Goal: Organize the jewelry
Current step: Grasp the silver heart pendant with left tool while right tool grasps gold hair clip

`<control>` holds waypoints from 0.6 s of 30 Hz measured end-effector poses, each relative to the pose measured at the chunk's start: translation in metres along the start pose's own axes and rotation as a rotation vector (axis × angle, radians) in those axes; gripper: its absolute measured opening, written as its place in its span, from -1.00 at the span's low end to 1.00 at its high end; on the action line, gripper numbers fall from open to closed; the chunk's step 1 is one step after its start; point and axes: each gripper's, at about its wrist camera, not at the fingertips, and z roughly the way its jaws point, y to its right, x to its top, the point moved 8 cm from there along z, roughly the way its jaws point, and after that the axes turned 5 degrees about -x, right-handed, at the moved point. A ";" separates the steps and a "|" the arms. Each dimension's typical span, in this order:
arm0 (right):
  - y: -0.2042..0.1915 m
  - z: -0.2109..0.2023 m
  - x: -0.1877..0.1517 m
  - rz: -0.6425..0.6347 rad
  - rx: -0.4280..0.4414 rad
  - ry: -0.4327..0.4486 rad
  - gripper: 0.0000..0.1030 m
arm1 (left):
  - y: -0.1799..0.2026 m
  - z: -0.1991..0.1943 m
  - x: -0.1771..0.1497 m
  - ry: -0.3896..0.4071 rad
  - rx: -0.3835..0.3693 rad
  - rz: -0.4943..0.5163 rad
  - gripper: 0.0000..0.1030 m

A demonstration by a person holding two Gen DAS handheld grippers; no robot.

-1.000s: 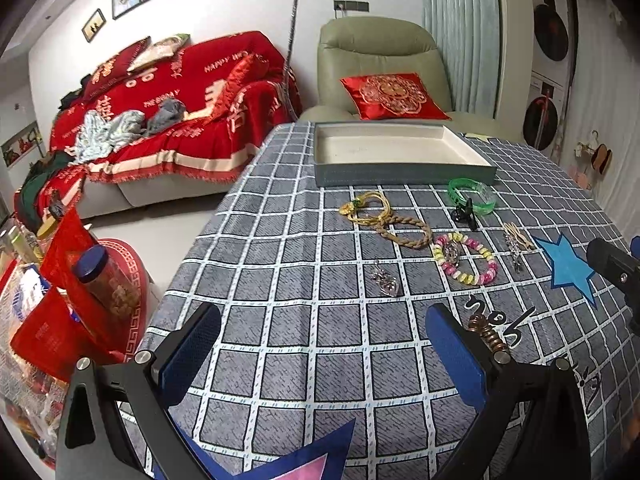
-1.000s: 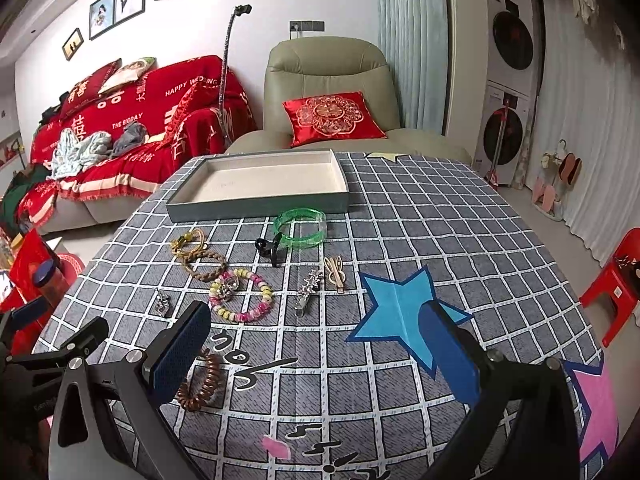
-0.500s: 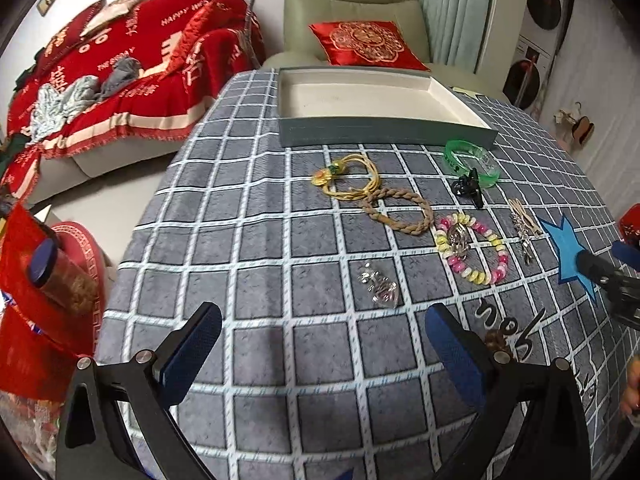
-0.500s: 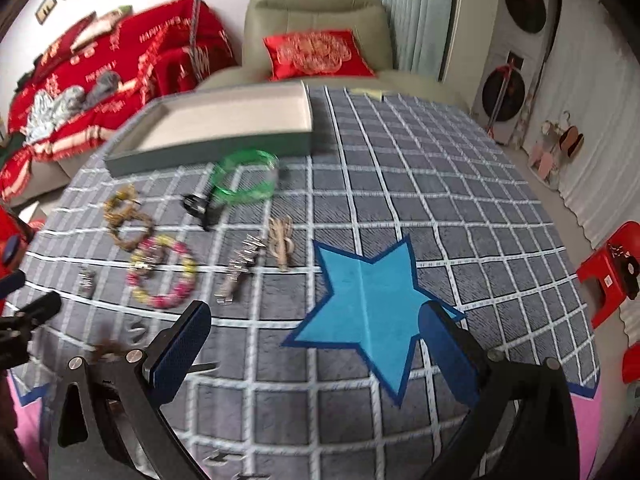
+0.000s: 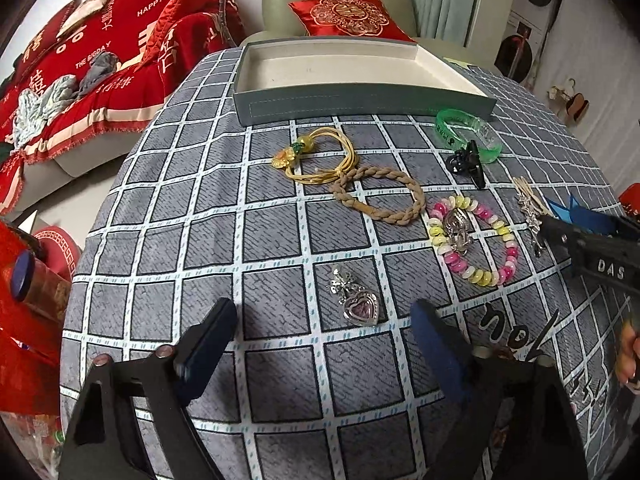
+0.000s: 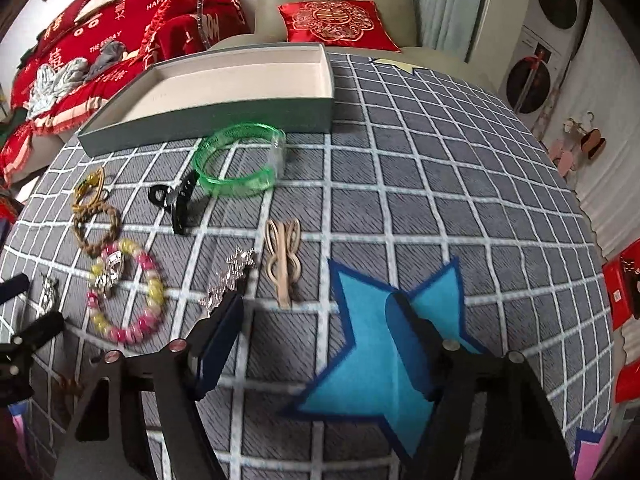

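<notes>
Jewelry lies loose on the checked tablecloth in front of a shallow grey tray (image 5: 360,100) (image 6: 208,120). My left gripper (image 5: 324,332) hangs low over the cloth, jaws wide and closing. A silver heart pendant (image 5: 358,304) lies just ahead, between the fingertips, untouched. My right gripper (image 6: 316,332) is closing too, with only cloth and a blue star patch (image 6: 360,360) between its fingers. A silver star clip (image 6: 230,280) lies by its left fingertip, and a beige hair clip (image 6: 284,260) lies just beyond. A pink-yellow bead bracelet (image 5: 476,276) (image 6: 152,292) lies between the two grippers.
Near the tray lie a green bangle (image 5: 468,136) (image 6: 240,160), a black claw clip (image 5: 466,162) (image 6: 176,200), a yellow cord bracelet (image 5: 320,156) and a braided brown ring (image 5: 416,200). A red-covered sofa (image 5: 100,60) and an armchair (image 6: 332,0) stand beyond the table.
Both grippers have come down toward the table and tipped more steeply. Their jaws are narrower, the right one's more so. The heart pendant now lies close to the left fingertips.
</notes>
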 end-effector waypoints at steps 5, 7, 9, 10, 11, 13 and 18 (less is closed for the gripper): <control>-0.006 0.005 0.010 0.012 0.031 -0.004 0.14 | 0.008 0.000 0.005 0.014 -0.007 0.032 0.47; -0.008 0.004 0.011 0.012 0.033 -0.003 -0.07 | 0.011 -0.001 0.007 0.025 -0.015 0.046 0.12; -0.009 0.003 0.011 0.014 0.033 -0.005 -0.43 | 0.014 -0.003 0.008 0.034 -0.027 0.062 -0.28; -0.009 0.002 0.011 0.015 0.033 -0.007 -0.58 | 0.014 -0.003 0.008 0.034 -0.035 0.060 -0.35; -0.009 0.001 0.010 0.017 0.033 -0.008 -0.83 | 0.013 -0.003 0.008 0.036 -0.044 0.055 -0.35; -0.007 -0.001 0.008 0.037 0.038 -0.011 -0.82 | 0.012 -0.005 0.008 0.033 -0.082 0.033 -0.35; 0.004 -0.012 0.008 0.105 0.088 0.004 -0.82 | 0.005 -0.015 0.010 0.040 -0.157 -0.022 -0.35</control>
